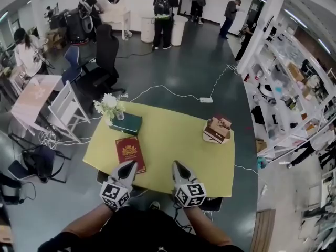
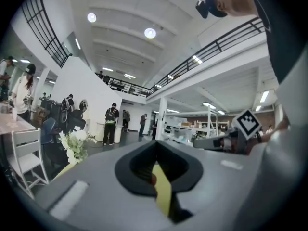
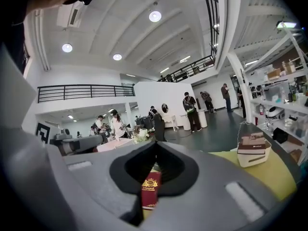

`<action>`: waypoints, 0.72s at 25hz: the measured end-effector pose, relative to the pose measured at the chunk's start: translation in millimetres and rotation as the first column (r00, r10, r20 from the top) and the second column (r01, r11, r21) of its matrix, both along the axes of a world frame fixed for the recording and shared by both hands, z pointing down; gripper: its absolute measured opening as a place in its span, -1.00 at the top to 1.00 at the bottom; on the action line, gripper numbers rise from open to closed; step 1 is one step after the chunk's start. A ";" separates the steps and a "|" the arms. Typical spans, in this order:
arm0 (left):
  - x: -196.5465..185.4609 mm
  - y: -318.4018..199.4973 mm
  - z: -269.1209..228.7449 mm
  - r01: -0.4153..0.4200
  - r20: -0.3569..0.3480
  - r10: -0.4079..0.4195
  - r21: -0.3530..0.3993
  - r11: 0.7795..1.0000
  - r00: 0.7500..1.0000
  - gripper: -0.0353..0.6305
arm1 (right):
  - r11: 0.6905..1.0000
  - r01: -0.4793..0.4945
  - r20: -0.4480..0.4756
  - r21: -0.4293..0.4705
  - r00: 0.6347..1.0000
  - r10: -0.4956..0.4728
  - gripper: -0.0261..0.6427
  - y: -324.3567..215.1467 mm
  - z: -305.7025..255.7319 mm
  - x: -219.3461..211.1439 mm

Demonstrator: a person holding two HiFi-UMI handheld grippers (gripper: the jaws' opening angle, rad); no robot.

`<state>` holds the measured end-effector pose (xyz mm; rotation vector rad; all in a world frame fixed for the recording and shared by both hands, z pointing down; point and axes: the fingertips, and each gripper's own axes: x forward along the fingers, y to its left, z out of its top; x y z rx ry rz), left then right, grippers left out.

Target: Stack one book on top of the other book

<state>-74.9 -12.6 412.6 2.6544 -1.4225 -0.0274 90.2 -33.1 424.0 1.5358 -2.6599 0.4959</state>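
Note:
A red book with a gold crest lies flat on the yellow table, near its front left. A dark green book lies just beyond it, beside a vase of white flowers. My left gripper is shut and empty, its tip over the red book's near right corner. My right gripper is shut and empty over the table's front edge, to the right of the red book. In the right gripper view the red book shows through the jaw opening. Both books lie apart.
A brown and white box-like stack sits at the table's right side, and the same stack shows in the right gripper view. White chairs and a pink table stand to the left. A cable crosses the floor. People stand far behind.

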 end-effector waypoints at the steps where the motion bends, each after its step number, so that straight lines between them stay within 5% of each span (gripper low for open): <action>1: 0.5 -2.7 1.3 0.002 0.002 -0.001 -0.006 1.000 1.000 0.88 | 1.000 0.003 0.000 -0.006 1.000 -0.003 0.92 -2.9 2.2 -0.4; 13: -6.9 -27.0 33.7 -0.048 -0.013 0.048 -0.070 0.996 0.999 0.88 | 0.999 0.016 0.012 -0.051 1.000 -0.016 0.91 -20.8 37.0 -25.1; 14: -10.8 -30.5 39.5 -0.046 -0.010 0.046 -0.083 0.995 0.999 0.80 | 0.998 0.020 0.014 -0.057 1.000 -0.019 0.91 -24.8 41.8 -29.0; 16: -18.2 -37.6 52.5 -0.039 -0.003 0.039 -0.119 0.992 0.999 0.63 | 0.996 0.033 0.015 -0.077 0.999 -0.032 0.56 -34.7 52.3 -37.1; 18: -26.2 -43.4 68.6 -0.028 -0.001 0.028 -0.164 0.986 1.000 0.46 | 0.994 0.047 0.012 -0.102 0.999 -0.046 0.54 -44.5 64.8 -45.1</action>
